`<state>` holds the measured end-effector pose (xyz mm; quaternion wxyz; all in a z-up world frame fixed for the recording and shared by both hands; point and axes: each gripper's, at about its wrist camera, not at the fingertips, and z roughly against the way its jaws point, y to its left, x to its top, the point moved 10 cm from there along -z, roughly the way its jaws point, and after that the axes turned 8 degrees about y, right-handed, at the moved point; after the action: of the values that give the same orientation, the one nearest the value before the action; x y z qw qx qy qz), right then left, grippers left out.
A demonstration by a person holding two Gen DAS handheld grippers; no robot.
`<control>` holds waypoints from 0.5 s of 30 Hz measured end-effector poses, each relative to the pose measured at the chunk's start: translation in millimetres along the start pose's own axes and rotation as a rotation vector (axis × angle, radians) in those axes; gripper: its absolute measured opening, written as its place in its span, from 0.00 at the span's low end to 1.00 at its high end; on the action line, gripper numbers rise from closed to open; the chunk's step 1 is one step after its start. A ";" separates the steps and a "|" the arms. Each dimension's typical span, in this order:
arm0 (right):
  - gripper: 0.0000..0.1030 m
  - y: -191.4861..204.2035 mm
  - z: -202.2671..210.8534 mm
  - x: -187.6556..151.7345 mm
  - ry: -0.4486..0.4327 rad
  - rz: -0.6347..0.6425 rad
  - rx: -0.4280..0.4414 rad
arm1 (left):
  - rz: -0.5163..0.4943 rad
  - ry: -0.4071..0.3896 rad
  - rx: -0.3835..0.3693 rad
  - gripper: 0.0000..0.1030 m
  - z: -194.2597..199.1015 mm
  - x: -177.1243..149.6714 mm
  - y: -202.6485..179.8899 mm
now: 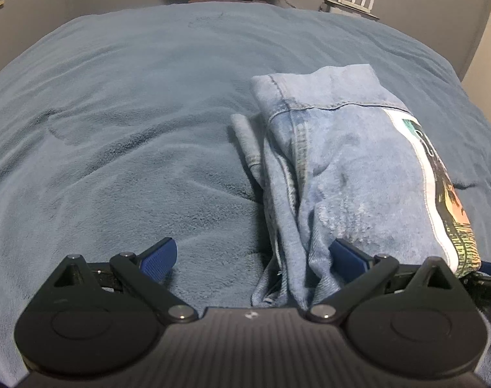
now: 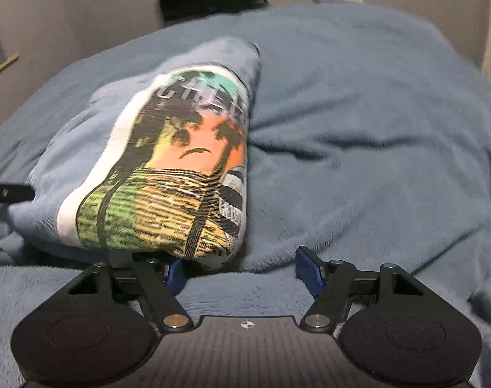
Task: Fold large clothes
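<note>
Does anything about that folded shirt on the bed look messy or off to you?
Yes. The blue T-shirt is bunched rather than flat: a sleeve pokes out on its left side, and crumpled layers hang loose at the near edge.

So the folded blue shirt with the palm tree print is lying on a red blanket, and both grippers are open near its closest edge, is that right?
Not quite: the blanket is blue-grey, not red, as both wrist views show. The rest holds: the folded blue shirt with the palm tree print lies on it, and the left gripper and right gripper stand open at its near edge.
</note>
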<state>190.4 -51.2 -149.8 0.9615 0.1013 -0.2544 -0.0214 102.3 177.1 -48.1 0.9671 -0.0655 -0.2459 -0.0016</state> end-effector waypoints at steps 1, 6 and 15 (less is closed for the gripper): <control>0.69 -0.2 -1.1 -0.3 0.019 -0.015 0.028 | 0.010 0.003 0.001 1.00 -0.8 0.2 3.0; 0.80 2.8 27.4 -1.8 0.104 -0.053 0.254 | 0.158 0.052 -0.122 1.00 -9.7 -3.9 20.8; 0.95 -15.3 20.4 86.0 0.036 -0.191 0.465 | 0.326 0.116 -0.468 1.00 -19.2 -6.4 26.0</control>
<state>255.3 -78.0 -93.9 0.9105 0.3435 -0.2244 -0.0513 106.7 200.2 -71.2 0.9256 -0.3253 -0.1695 0.0933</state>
